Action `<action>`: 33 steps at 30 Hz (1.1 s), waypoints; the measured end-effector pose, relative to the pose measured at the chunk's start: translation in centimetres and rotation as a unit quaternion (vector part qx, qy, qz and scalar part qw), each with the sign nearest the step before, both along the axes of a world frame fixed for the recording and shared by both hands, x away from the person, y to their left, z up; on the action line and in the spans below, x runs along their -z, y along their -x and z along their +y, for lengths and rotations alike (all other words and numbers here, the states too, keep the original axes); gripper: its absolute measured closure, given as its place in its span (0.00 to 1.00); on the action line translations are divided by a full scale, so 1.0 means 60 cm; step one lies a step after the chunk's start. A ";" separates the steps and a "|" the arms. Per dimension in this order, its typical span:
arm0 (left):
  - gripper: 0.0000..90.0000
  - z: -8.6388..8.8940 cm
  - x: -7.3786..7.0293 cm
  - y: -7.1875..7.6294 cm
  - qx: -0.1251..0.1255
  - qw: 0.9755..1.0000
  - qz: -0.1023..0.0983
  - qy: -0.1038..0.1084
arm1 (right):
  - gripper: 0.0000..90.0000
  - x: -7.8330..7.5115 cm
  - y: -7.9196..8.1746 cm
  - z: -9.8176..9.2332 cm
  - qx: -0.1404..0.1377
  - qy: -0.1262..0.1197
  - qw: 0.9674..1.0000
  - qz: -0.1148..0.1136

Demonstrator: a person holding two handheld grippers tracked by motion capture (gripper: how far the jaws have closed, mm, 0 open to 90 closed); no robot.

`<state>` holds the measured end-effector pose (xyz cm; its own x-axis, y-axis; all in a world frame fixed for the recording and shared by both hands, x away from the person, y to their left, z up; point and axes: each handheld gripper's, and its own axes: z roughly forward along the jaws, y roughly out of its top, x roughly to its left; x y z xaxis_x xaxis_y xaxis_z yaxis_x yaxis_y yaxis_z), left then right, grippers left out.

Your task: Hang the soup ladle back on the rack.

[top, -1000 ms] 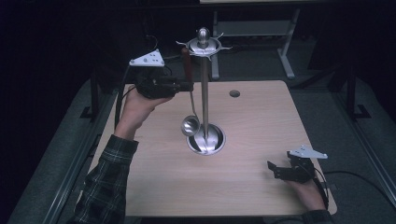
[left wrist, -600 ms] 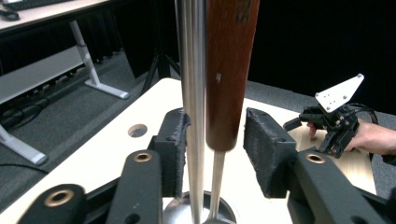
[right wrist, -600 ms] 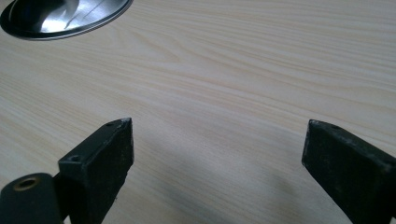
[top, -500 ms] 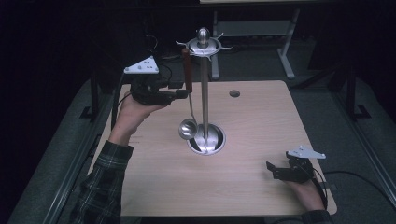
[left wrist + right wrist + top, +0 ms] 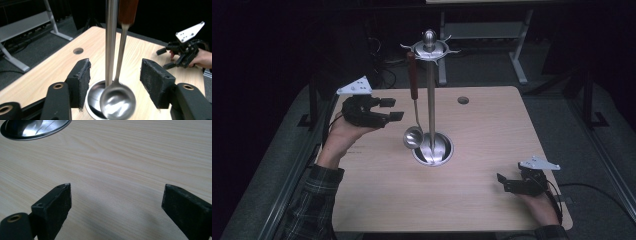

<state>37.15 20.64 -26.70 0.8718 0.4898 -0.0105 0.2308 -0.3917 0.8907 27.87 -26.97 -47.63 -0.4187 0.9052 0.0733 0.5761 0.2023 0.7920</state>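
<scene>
A steel utensil stand (image 5: 430, 100) rises from a round base (image 5: 434, 150) at the table's middle. From a hook at its top hangs a ladle (image 5: 414, 136) with a brown wooden handle (image 5: 412, 75). My left gripper (image 5: 392, 109) is open, held in the air left of the ladle and apart from it. In the left gripper view the ladle bowl (image 5: 117, 101) and the stand's pole (image 5: 110, 42) sit between the spread pads (image 5: 83, 77). My right gripper (image 5: 504, 182) rests open low over the table at the front right, its pads (image 5: 60, 202) wide apart over bare wood.
The light wooden table (image 5: 377, 200) has a round cable hole (image 5: 463, 100) at the back right of the stand. A table frame (image 5: 517, 55) stands on the dark floor behind. The stand's base rim (image 5: 32, 130) shows at the top left of the right gripper view.
My left gripper has dropped lower and drawn back toward the front left, away from the ladle's handle. The ladle hangs on the stand. The right gripper has stayed put.
</scene>
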 end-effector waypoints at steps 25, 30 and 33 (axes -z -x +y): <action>0.31 0.053 0.132 0.042 -0.063 0.997 0.027 -0.034 | 0.09 0.000 0.000 0.000 0.000 0.002 1.000 -0.001; 0.28 0.064 0.153 0.049 -0.072 0.996 0.032 -0.041 | 0.09 0.000 0.000 0.001 -0.001 0.003 1.000 -0.001; 0.26 0.069 0.164 0.054 -0.080 0.995 0.031 -0.047 | 0.09 0.000 0.000 0.001 -0.001 0.002 1.000 -0.002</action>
<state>33.93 24.80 -36.56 0.7812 0.6242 -0.0096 0.3503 -0.4256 0.8344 27.88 -26.94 -47.65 -0.4200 0.9050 0.0675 0.5733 0.2069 0.7928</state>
